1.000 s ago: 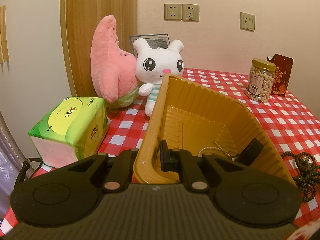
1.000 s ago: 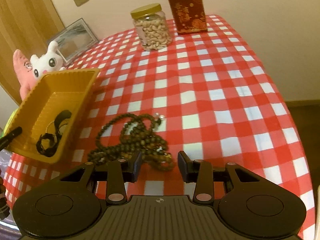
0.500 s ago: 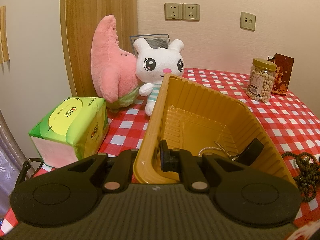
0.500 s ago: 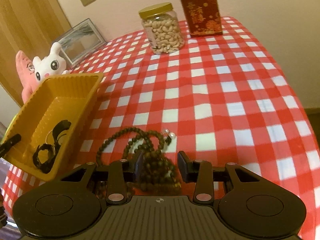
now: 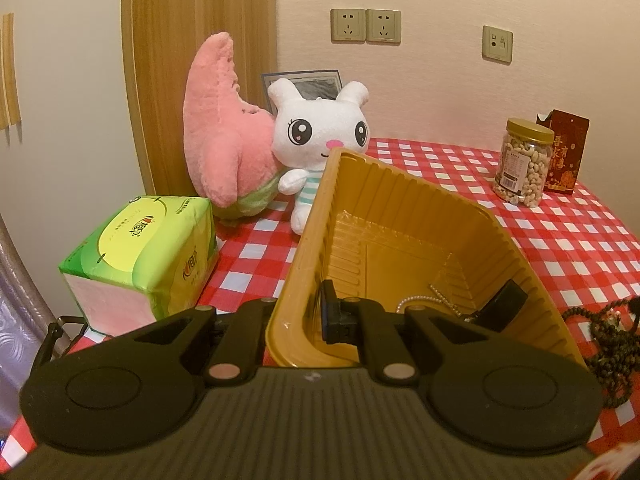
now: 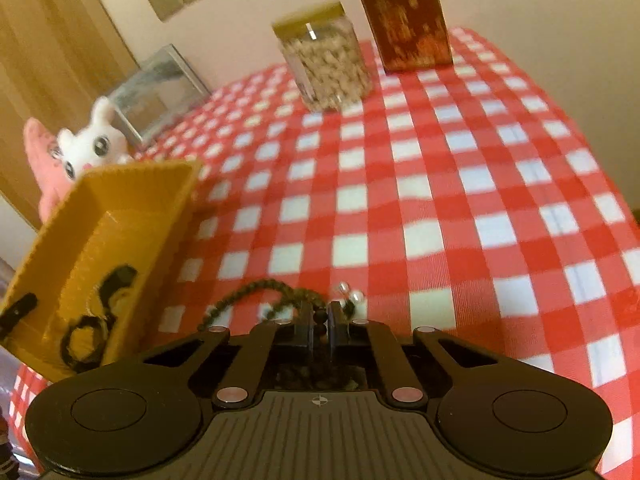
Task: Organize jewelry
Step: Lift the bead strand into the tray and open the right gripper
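Gripping the dark bead necklace [image 6: 256, 292] on the near checked tablecloth [image 6: 460, 184], right gripper [image 6: 319, 322] has its jaws clenched on a strand; rest trails left. Left gripper [image 5: 298, 312] clamps the near-left wall of the tilted yellow tray [image 5: 404, 208], which holds a pearl chain [image 5: 420, 300] and black pieces; step looks like pick-up; next: lift clear, carry left over the tray, release.

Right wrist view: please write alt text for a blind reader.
The right claw is shut on a dark bead necklace lying on a red-checked tablecloth. A tilted yellow tray holding black jewelry is at left; a nut jar stands behind.
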The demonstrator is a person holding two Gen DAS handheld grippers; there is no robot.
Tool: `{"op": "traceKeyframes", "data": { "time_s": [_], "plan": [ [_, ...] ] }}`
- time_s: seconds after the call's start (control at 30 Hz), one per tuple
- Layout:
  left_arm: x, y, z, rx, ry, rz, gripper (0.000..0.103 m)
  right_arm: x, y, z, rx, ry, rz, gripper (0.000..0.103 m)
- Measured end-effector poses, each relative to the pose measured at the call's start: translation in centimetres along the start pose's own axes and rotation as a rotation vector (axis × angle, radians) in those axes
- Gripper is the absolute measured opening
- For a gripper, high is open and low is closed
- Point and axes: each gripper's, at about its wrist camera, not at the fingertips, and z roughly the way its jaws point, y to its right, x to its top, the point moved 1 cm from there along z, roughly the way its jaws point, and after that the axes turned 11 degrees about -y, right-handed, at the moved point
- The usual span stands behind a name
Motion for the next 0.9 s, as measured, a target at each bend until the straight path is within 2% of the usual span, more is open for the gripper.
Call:
{"op": "traceKeyframes", "data": {
  "time_s": [0.23, 0.43, 0.73, 0.9],
  "plan": [
    [0.0, 0.0, 0.0, -0.002, 0.001, -0.001, 0.008, 1.0, -2.0, -3.8, 0.05, 0.096, -0.004, 0.007],
    [-0.1, 0.0, -0.1, -0.009, 0.003, -0.002, 0.008, 2.1, -6.0, -5.2, 0.12, 0.109, -0.06, 0.007],
    [-0.1, -0.2, -0.1, -0.032, 0.006, -0.01, 0.007, 2.2, -14.7, -2.9, 0.338, 0.063, -0.168, 0.007],
    [0.0, -0.4, 0.0, -0.048, 0.007, -0.01, 0.007, 1.6, -18.6, -0.2, 0.387, 0.006, -0.217, 0.007]
  ]
}}
